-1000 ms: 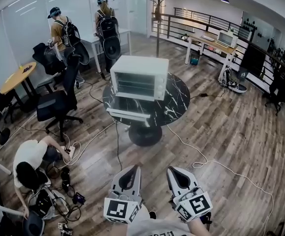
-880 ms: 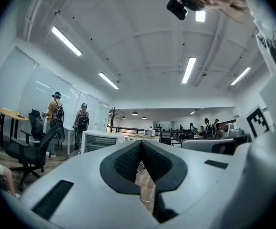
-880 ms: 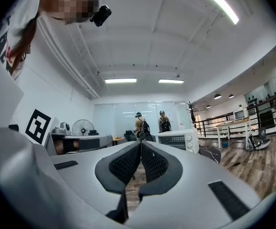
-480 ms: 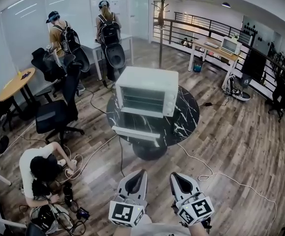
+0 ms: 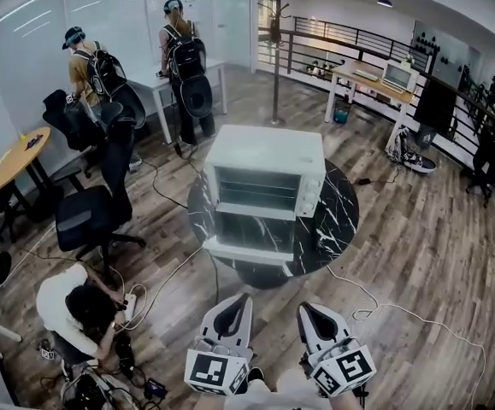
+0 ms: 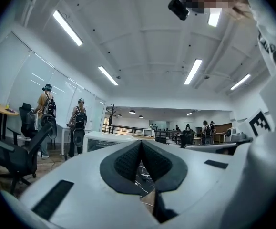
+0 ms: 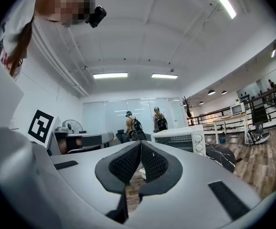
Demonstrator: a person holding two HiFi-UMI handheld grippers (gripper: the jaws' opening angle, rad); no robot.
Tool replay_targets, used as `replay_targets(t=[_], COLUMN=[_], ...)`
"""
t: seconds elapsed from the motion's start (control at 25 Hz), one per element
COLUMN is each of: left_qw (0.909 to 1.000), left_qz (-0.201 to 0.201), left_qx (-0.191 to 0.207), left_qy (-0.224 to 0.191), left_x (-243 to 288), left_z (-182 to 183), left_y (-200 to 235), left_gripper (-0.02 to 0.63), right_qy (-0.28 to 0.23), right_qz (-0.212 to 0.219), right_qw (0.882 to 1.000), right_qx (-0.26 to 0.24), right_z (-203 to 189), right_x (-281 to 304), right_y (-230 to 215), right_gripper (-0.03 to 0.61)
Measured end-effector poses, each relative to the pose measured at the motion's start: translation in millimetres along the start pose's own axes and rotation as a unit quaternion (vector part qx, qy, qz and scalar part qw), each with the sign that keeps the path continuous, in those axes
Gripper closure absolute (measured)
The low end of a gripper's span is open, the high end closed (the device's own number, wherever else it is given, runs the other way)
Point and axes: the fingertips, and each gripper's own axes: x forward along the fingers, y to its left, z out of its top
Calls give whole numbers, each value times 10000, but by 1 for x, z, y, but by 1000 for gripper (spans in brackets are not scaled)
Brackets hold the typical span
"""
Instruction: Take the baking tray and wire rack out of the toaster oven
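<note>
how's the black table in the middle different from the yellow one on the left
The black table has a dark marbled top with white veins; the yellow table has a plain wood-coloured top. The black table carries a white toaster oven; the yellow table holds only small items. Both tops are round.

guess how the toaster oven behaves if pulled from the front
The toaster oven looks like a boxy, stiff shell, probably light for its size. On the glossy marble table it may slide toward the pull. Its dropped-open door could tip it forward if leaned on.
</note>
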Motion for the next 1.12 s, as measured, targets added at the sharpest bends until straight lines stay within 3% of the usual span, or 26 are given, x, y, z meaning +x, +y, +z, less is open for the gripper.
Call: replay_targets(t=[0.4,0.88,1.12], left_qw=[9983,9943,9900], left_qz=[269,782,1081], left_qx=[-395,-650,-780], left_qy=[343,333,459], left_x=[32,151,178], left_z=[-22,-34,-44], left_y=[46,101,122], left_gripper=[612,612,612], right_qy=[219,358,499], right_qz=[-37,236,232], right_qw=[9993,9981,9958], right_qx=[288,444,726], right_z=[-17,-20,-28], right_x=[50,159,184], right_y=[-29,-131,-159], right_gripper=[577,577,577])
